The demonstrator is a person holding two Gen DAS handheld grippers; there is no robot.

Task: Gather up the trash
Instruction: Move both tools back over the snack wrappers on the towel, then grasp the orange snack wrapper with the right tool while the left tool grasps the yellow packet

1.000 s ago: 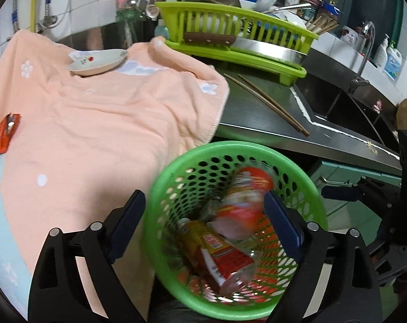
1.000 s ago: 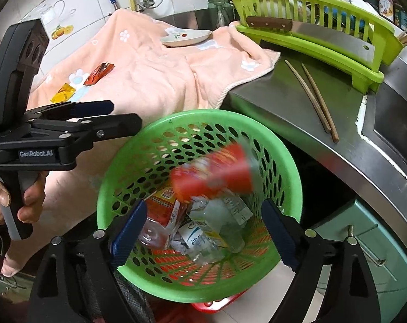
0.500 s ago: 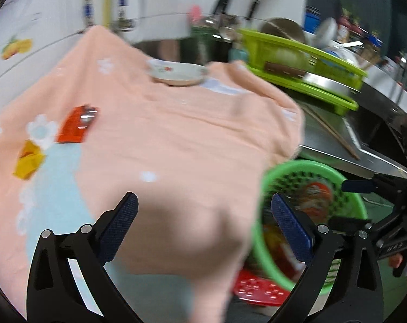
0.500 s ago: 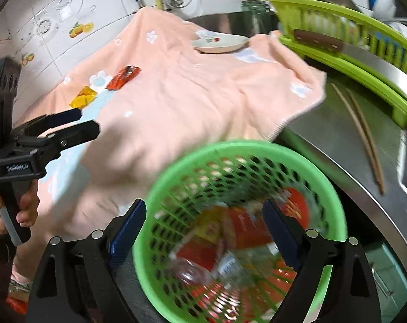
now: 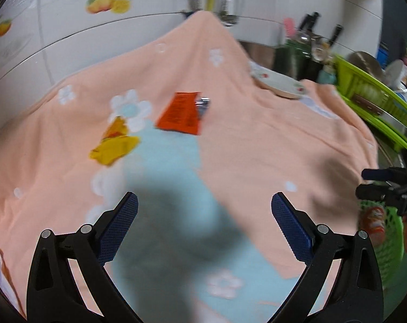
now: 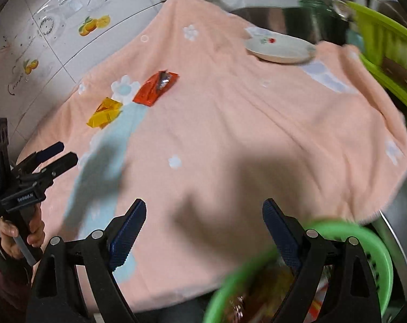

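Both grippers, left (image 5: 203, 223) and right (image 6: 203, 228), gape empty; 2 wrappers, orange (image 5: 180, 113) and yellow (image 5: 113, 146), lie well ahead

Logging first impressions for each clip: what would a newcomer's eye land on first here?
Probably the orange wrapper and the yellow wrapper, lying side by side on the peach towel toward the tiled wall. Next, the green basket of trash at the towel's near right edge, under the open right hand-held gripper.
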